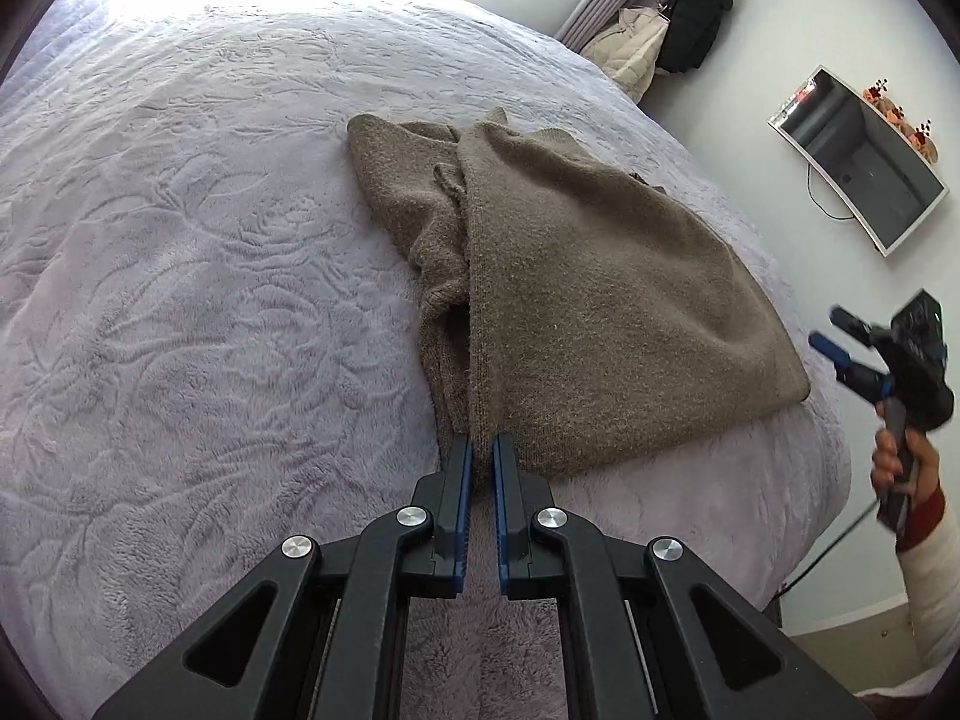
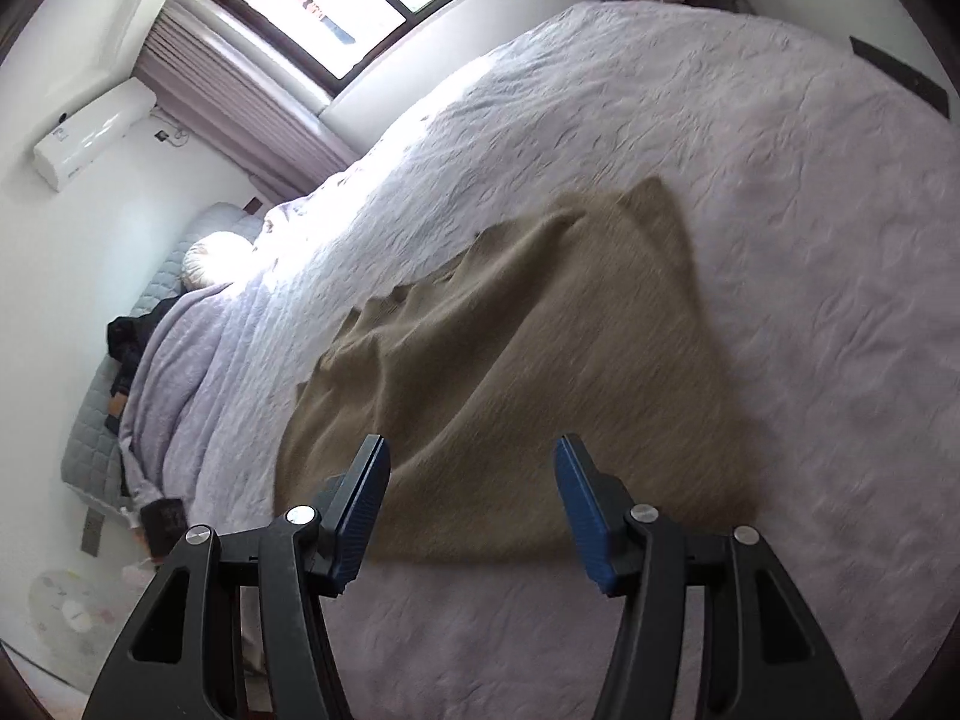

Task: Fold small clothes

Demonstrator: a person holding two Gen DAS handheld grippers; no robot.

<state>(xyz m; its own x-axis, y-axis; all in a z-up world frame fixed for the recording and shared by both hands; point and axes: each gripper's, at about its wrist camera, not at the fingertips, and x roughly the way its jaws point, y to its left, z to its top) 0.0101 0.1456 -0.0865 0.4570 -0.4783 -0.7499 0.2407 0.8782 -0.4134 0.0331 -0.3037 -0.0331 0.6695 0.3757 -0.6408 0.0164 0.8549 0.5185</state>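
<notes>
1. The left tool (image 1: 483, 450) is pinched nearly shut on the near hem of the brown sweater (image 1: 570, 276), with a thin ridge of knit caught between its blue pads at the garment's lower left corner. The right tool (image 2: 471, 468) stands about half open with nothing between its pads; it hovers over the sweater's near edge without touching it, and in the left wrist view it (image 1: 840, 336) is held up off the bed's right side by a hand (image 1: 900, 456).

2. The bed (image 1: 180, 300), covered in a pale embossed blanket, carries the sweater, which lies near the bed's right edge.

3. The sweater lies directly ahead of the left tool, its long axis running away from the hem toward the collar end. One side panel is already doubled over the body, and a rumpled sleeve (image 1: 438, 252) shows along the left.

4. The relation that matters is that the left tool already has the near hem, so the left hand is the nearer. Judging by this, the likely next move is to carry that hem forward along the long axis toward the far end.
</notes>
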